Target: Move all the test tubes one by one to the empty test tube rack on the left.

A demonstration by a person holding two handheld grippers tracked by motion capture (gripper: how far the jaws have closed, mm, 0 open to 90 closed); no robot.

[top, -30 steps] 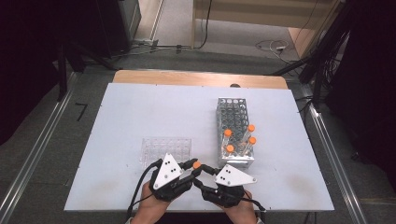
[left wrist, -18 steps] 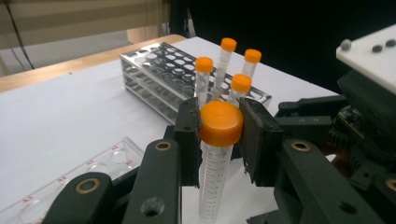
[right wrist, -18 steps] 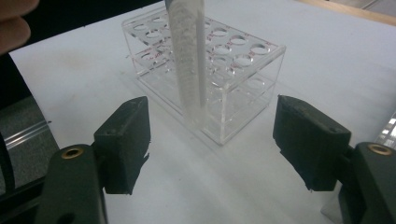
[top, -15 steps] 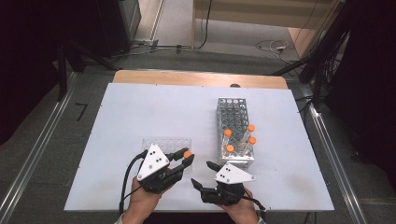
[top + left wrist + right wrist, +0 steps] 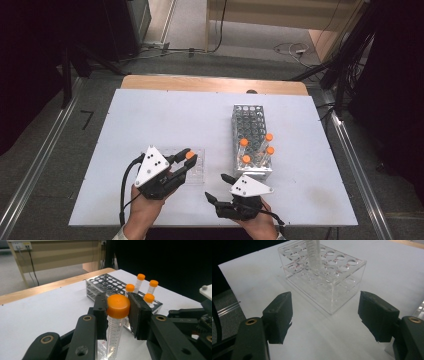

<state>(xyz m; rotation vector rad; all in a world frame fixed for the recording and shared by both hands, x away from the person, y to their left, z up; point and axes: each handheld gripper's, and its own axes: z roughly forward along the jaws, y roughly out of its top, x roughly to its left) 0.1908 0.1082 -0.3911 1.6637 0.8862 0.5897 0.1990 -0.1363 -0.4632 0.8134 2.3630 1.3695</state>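
Observation:
My left gripper (image 5: pixel 186 159) is shut on the orange cap of a clear graduated tube (image 5: pixel 118 305), which hangs upright. In the right gripper view the tube's lower end (image 5: pixel 313 255) reaches the top plate of the clear acrylic rack (image 5: pixel 332 277); I cannot tell whether its tip is in a hole. That clear rack (image 5: pixel 197 171) lies at the front middle of the white table. My right gripper (image 5: pixel 216 186) stands near the front edge, to the right of the clear rack. Its jaws have just been opening, then eased in slightly, and nothing is between them (image 5: pixel 325 315).
A metal tube rack (image 5: pixel 248 117) stands right of centre with several orange-capped tubes (image 5: pixel 257 150) at its near end, close behind my right gripper. The white table (image 5: pixel 160 120) ends in a wooden strip at the back. Dark equipment and cables flank it.
The two grippers were together at the tube. The right one has let go and opened. The left one has carried the tube left and up, over the clear rack.

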